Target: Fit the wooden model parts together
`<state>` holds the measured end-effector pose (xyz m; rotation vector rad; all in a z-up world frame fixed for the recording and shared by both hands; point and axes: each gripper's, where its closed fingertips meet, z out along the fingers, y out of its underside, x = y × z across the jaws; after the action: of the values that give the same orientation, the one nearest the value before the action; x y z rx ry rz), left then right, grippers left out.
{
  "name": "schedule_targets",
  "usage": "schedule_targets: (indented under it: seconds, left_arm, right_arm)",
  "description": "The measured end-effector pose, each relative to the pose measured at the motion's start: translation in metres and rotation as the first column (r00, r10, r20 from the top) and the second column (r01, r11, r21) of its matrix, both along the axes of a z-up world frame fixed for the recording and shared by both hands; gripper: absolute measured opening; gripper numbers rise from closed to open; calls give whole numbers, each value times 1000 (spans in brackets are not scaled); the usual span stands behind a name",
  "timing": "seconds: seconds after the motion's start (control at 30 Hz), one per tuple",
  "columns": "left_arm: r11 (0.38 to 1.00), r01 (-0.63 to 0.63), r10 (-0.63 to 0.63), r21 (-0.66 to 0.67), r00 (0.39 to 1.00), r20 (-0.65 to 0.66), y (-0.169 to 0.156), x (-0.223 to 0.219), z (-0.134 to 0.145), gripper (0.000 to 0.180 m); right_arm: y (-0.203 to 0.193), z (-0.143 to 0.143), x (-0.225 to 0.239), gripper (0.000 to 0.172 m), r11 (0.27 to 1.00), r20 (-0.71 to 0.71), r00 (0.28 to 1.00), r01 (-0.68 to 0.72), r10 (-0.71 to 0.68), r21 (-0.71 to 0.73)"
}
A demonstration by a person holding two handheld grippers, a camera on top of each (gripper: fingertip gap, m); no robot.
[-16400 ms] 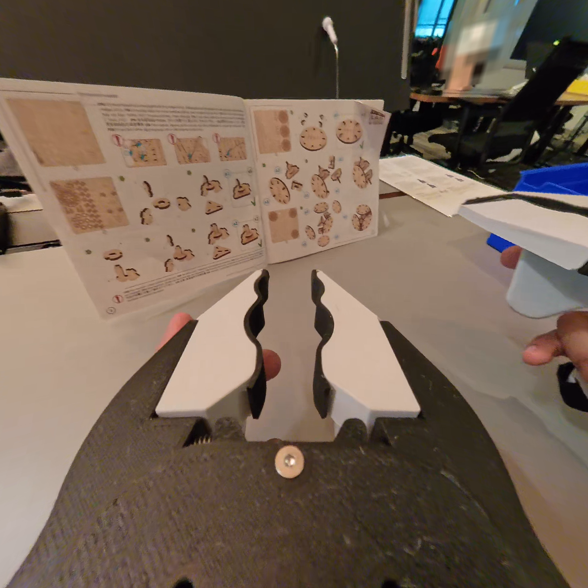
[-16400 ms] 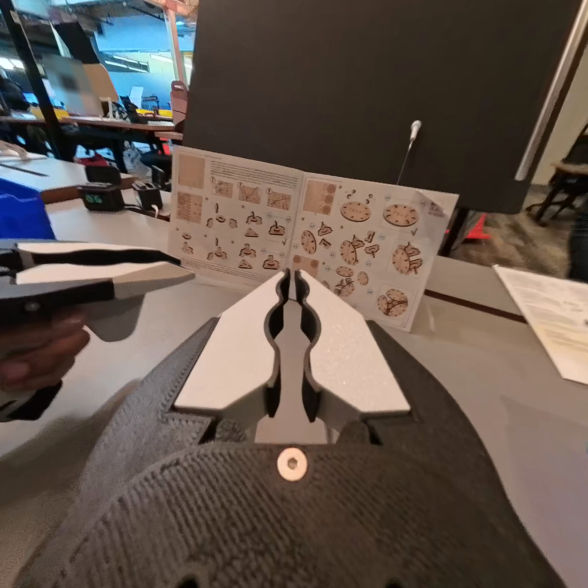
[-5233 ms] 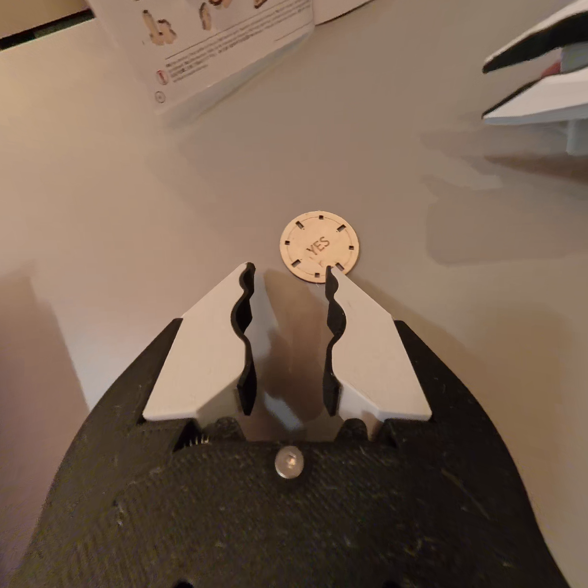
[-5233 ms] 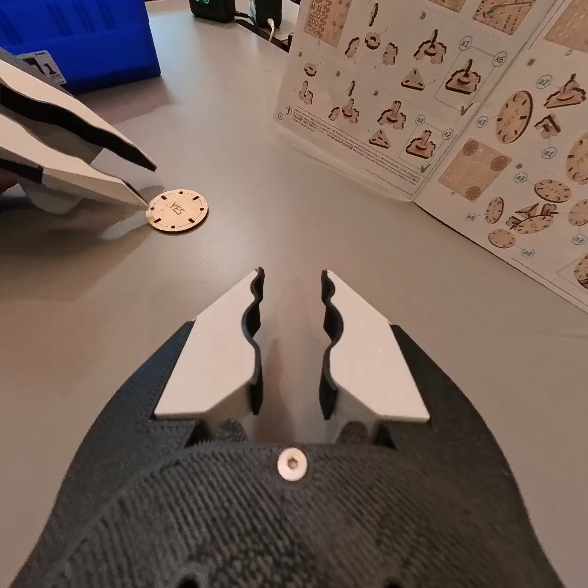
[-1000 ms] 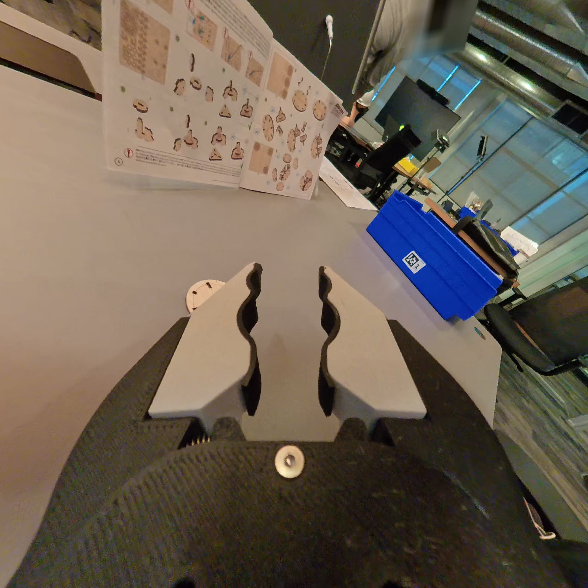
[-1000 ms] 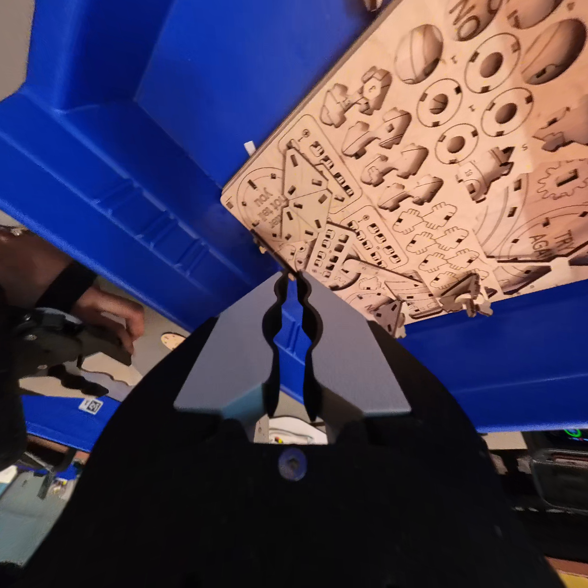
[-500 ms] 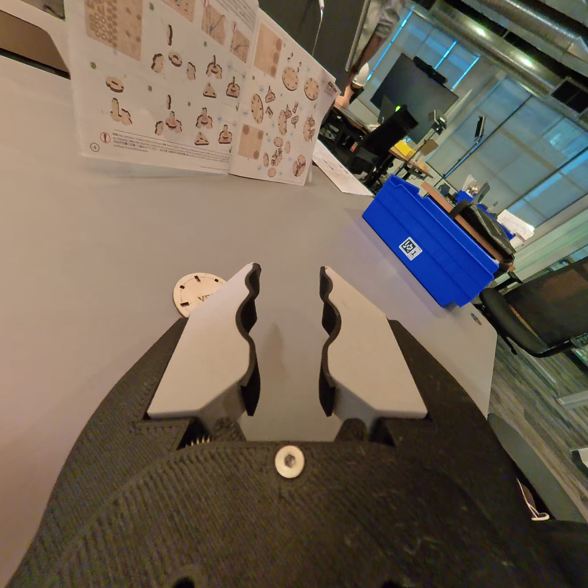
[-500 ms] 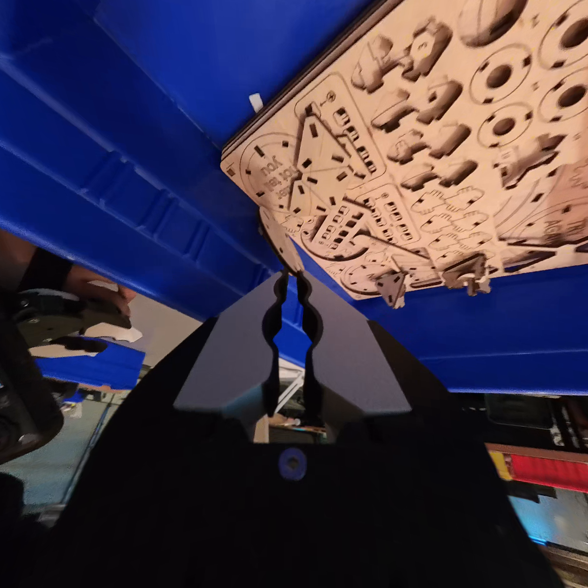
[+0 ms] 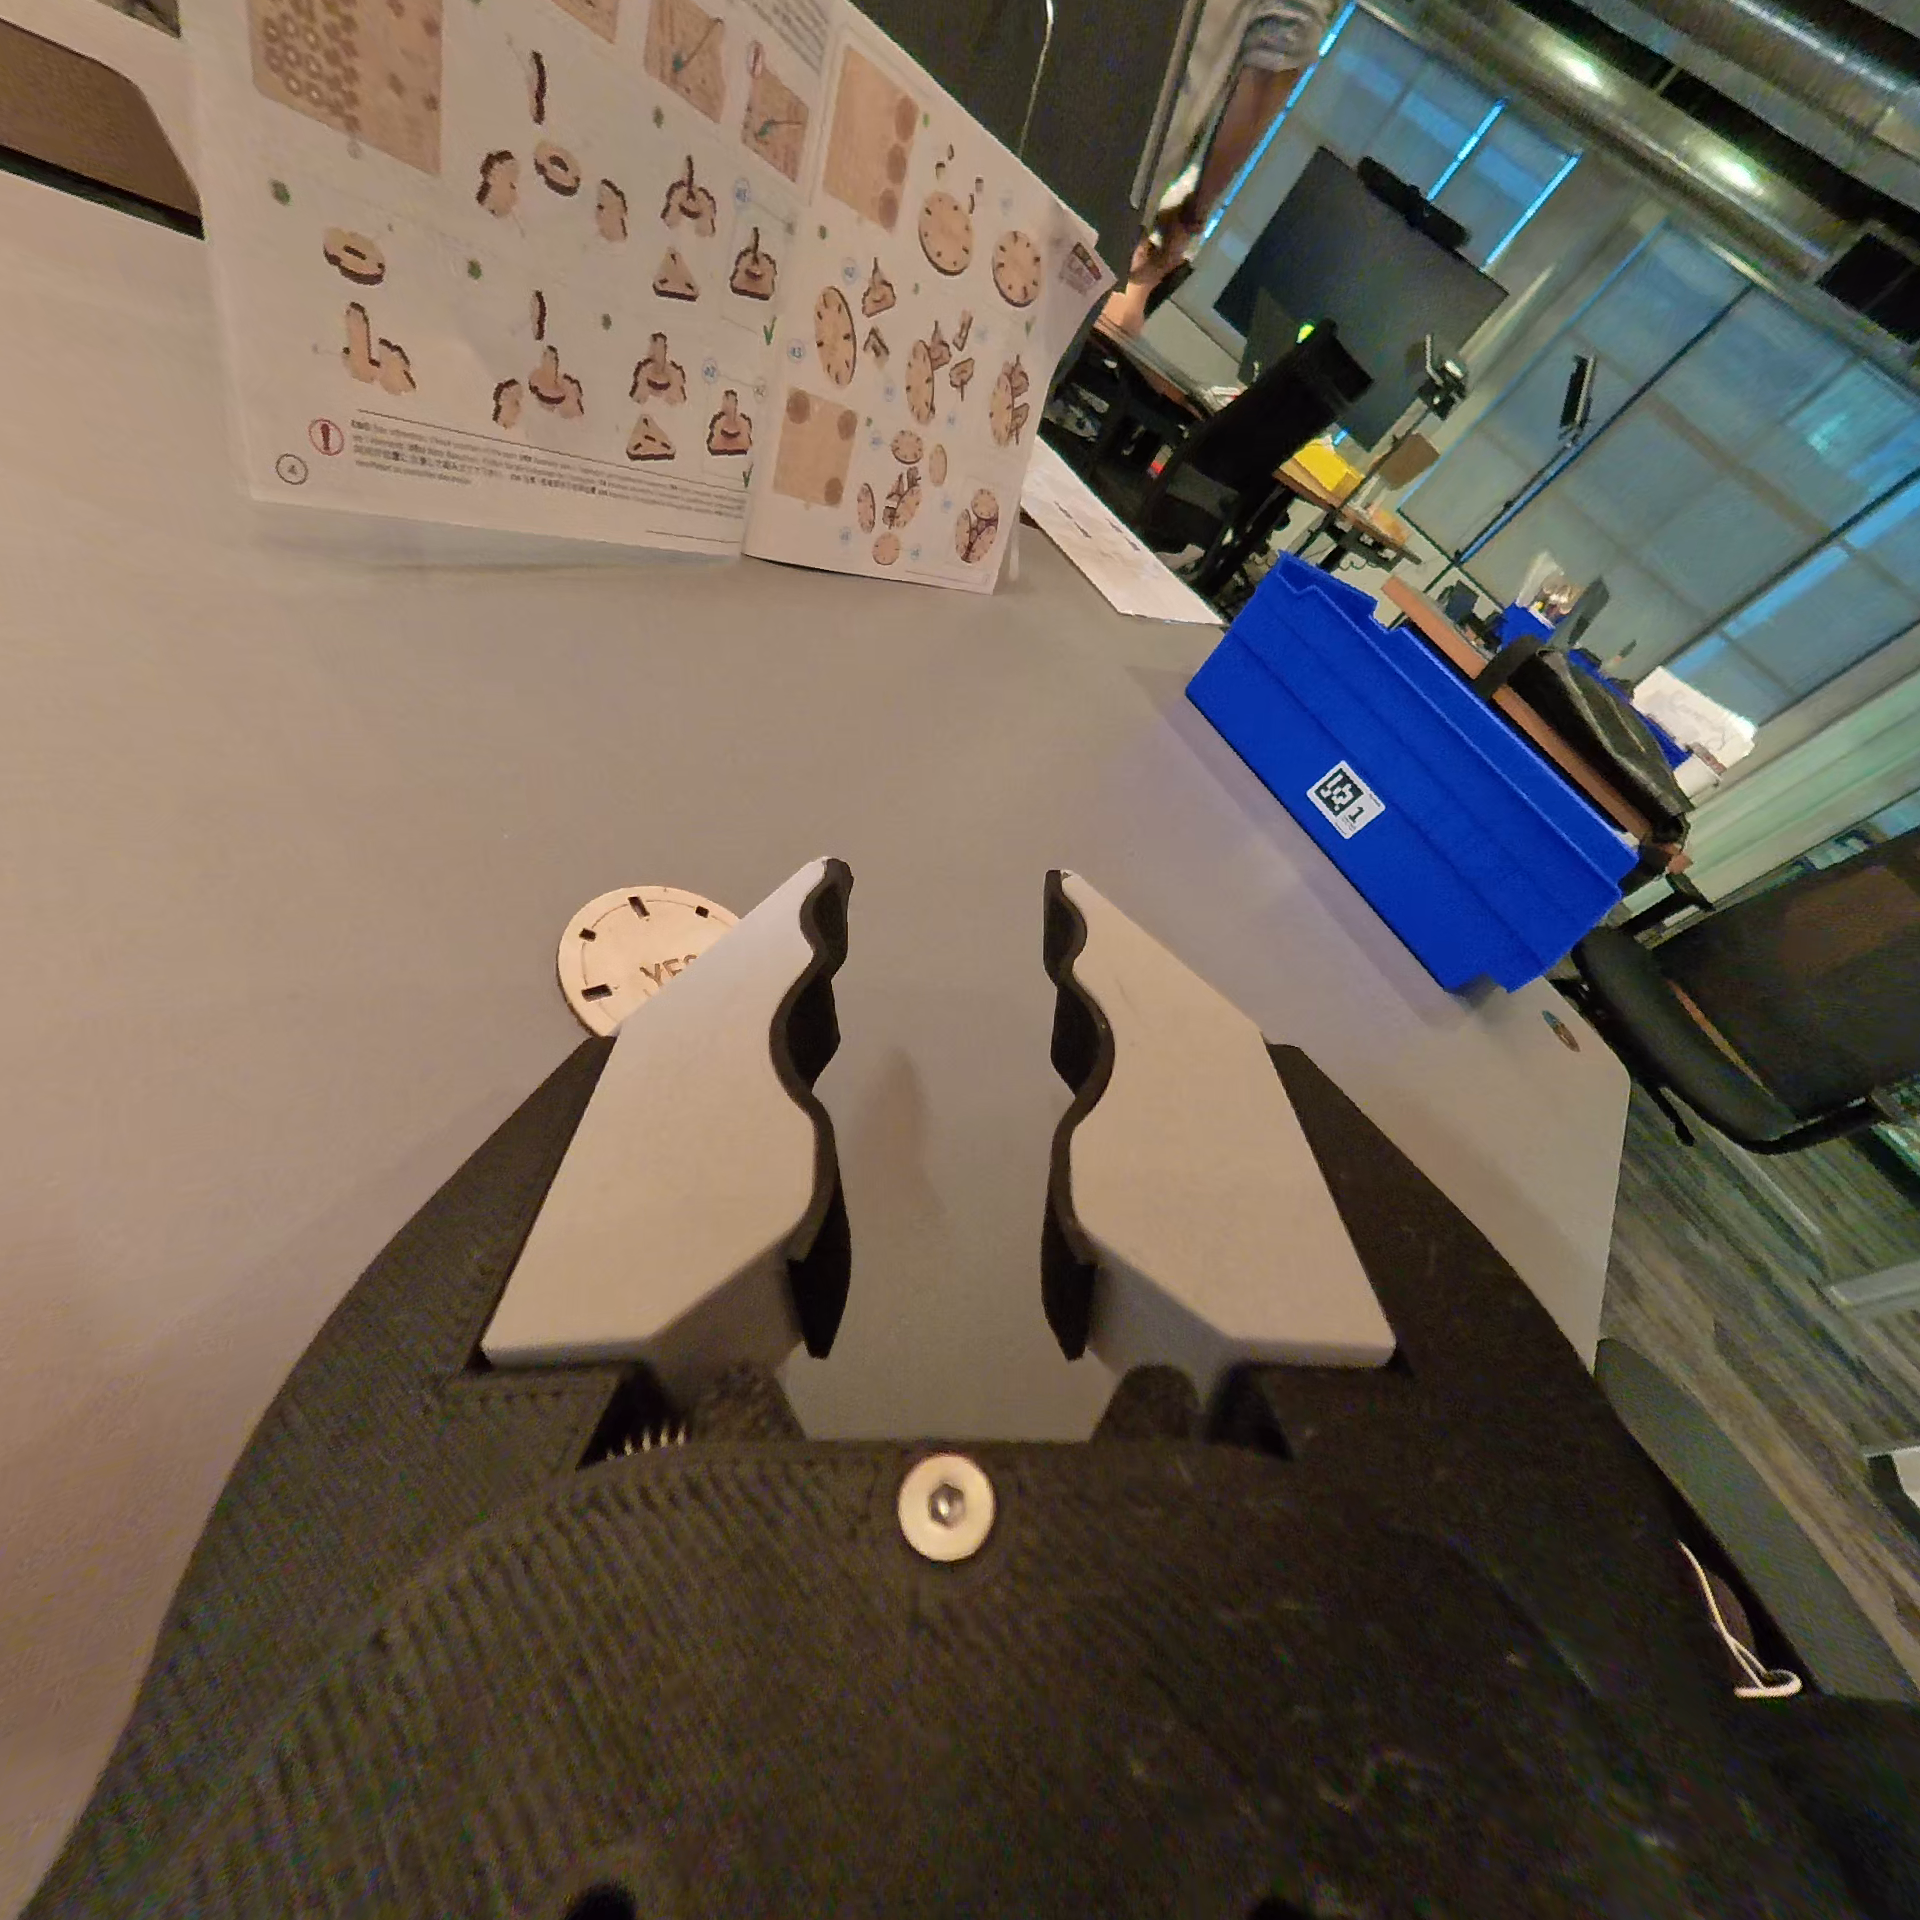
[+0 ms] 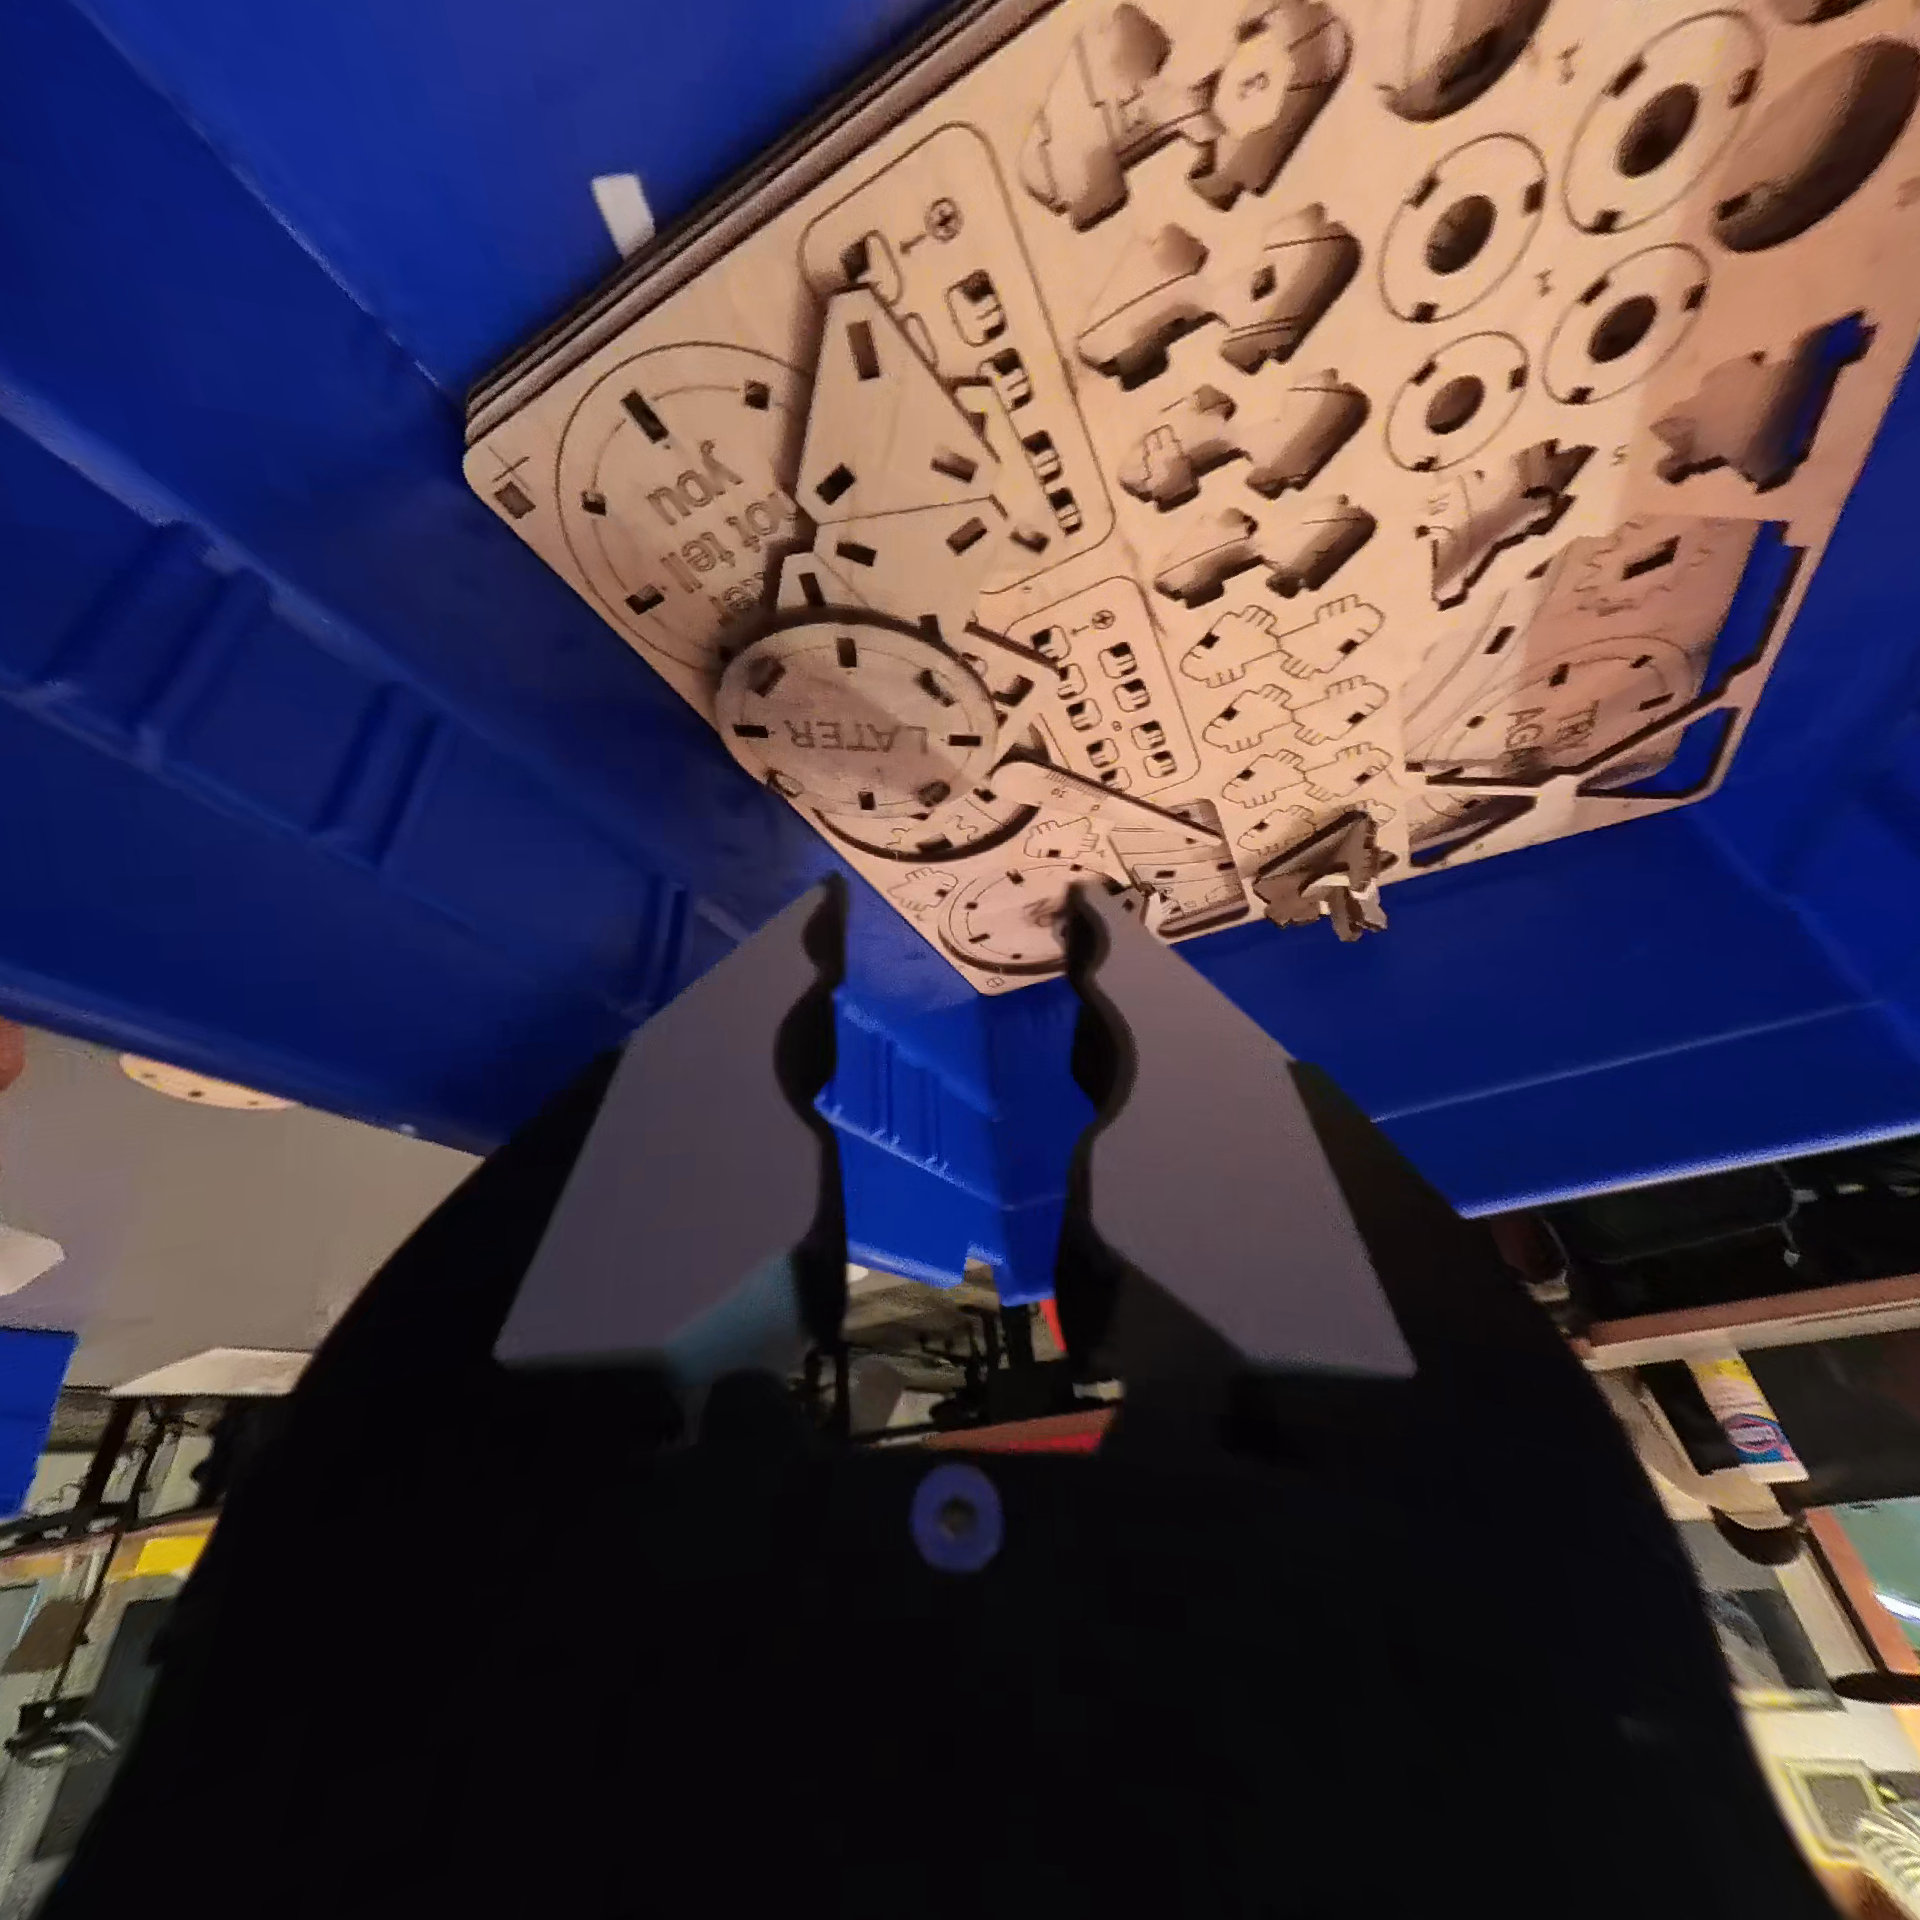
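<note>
Engraved wooden disc (image 10: 857,717) on lettered plywood sheet (image 10: 1299,436), open right claw (image 10: 951,909) near

Open-plan office: monitor (image 9: 1351,281), desks, swivel chair (image 9: 1756,1049).

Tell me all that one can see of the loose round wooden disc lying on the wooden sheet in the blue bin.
The round wooden disc is pale, thin, laser-cut plywood by its look, with small dark slots spaced around its rim and engraved writing across its face. It lies flat and loose on top of the wooden sheet, near that sheet's front corner, partly covering a curved dark cut line. The sheet rests inside the blue bin. The right gripper is open just in front of the disc; its fingers do not touch it.
</note>
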<state>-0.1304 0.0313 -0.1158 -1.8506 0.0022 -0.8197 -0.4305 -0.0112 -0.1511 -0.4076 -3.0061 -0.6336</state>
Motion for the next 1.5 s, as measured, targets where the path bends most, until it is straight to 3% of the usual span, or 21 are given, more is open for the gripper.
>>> schedule_targets:
  seconds: [0.03,0.17,0.5,0.63,0.97,1.2,1.37,1.5]
  left_arm:
    - [1000,0,0,0,1000,-2,0,0,0,36]
    - [1000,1,-1,-1,1000,-6,0,1,-1,36]
    - [1000,3,-3,-2,1000,2,0,1,0,36]
    - [1000,5,-5,-5,1000,8,0,1,0,36]
    - [1000,3,-3,-10,1000,6,1,1,-1,36]
    - [1000,-1,1,-16,1000,11,0,-2,-3,36]
    - [1000,-9,9,-18,1000,-1,1,-4,-4,36]
    - [1000,-16,15,-16,1000,-13,1,-4,-5,36]
  right_arm:
    - [0,0,-2,50,1000,-8,1000,13,-13,-11]
    - [-13,-7,-1,58,990,12,998,63,-62,-123]
    - [-19,-29,6,55,967,77,988,150,-136,-207]
    - [-20,-26,7,42,967,54,988,150,-142,-207]
    - [-26,13,1,1,932,-37,984,153,-175,-328]
    - [-23,58,21,1,823,-25,941,281,-337,-493]
    - [-3,114,45,1,687,-163,834,305,-527,-660]
    - [41,163,92,1,522,-272,603,287,-750,-803]
